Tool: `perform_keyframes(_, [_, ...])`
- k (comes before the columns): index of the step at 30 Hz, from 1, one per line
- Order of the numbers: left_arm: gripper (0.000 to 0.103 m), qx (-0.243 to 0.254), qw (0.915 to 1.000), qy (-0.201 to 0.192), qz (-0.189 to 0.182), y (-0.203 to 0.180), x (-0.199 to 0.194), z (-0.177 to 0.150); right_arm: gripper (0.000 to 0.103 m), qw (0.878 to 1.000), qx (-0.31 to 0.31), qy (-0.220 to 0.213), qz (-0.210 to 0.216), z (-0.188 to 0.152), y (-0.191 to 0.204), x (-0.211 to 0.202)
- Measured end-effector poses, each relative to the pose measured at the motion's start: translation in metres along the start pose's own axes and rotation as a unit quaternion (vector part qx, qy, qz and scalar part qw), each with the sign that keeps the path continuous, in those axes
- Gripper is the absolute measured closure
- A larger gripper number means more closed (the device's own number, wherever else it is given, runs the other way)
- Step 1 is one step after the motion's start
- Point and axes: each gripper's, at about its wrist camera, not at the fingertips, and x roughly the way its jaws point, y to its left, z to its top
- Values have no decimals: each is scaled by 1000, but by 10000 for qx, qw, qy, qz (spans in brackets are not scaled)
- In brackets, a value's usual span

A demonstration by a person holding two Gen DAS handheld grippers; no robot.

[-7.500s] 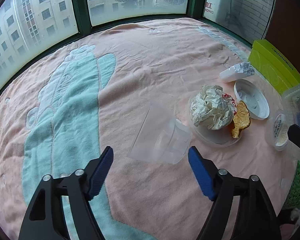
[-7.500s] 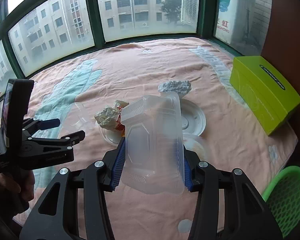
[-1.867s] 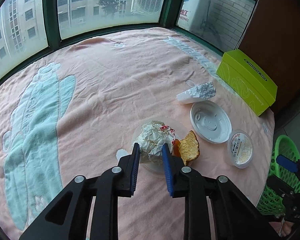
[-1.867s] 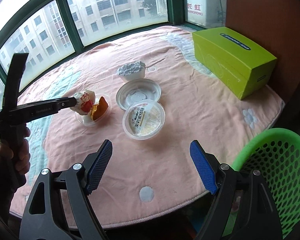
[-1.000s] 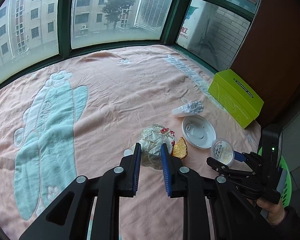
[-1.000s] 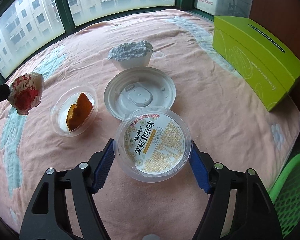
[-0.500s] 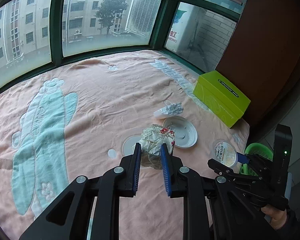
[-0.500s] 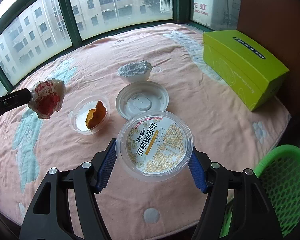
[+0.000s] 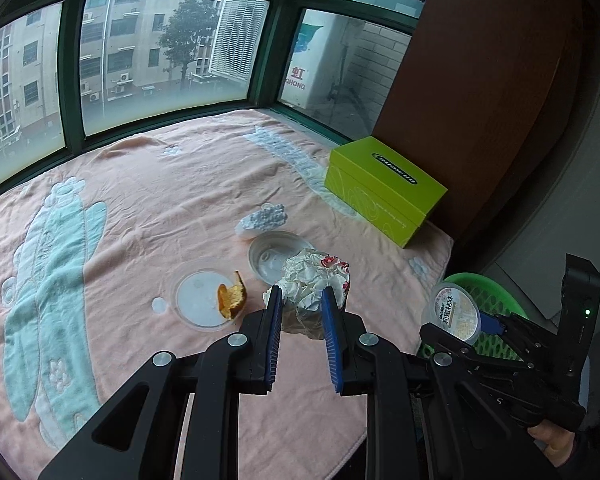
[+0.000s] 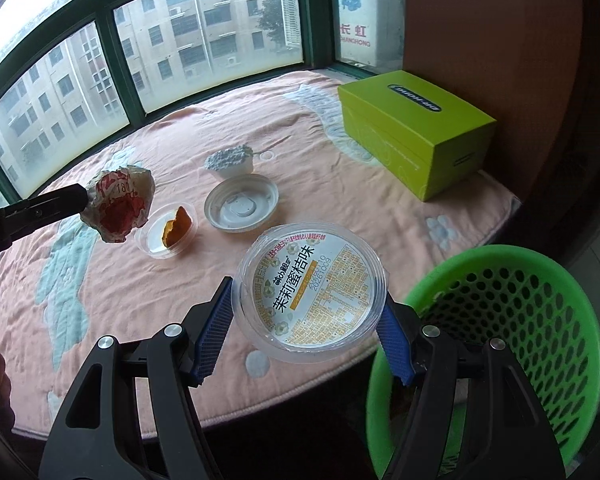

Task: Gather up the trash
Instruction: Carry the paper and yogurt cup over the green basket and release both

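While claws grip trash, green box (image 9: 384, 190) stands beyond.

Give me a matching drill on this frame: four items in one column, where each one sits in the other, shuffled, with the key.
Items:
1. crumpled wrapper
2. labelled cup
3. orange peel
4. green box

Places:
A. on the blanket by the wall
B. in the right gripper
C. in a clear shallow dish
D. in the left gripper

Pairs: 1-D, 2-B, 3-C, 4-A

We see a crumpled red-and-white wrapper (image 9: 314, 280) held aloft, a labelled clear cup (image 10: 312, 294) beside the green basket (image 10: 540, 320) at four o'clock.
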Motion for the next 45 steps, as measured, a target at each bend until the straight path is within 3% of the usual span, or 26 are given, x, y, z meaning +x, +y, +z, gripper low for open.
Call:
perform_keyframes(27, [83, 821, 9916, 113, -990, -136, 11, -6, 36, 9889, 1051, -290, -1007, -58, -115, -90])
perform_keyframes(45, [83, 1163, 9854, 296, -1207, -184, 23, -12, 26, 9824, 1352, -468, -1204, -72, -146, -112])
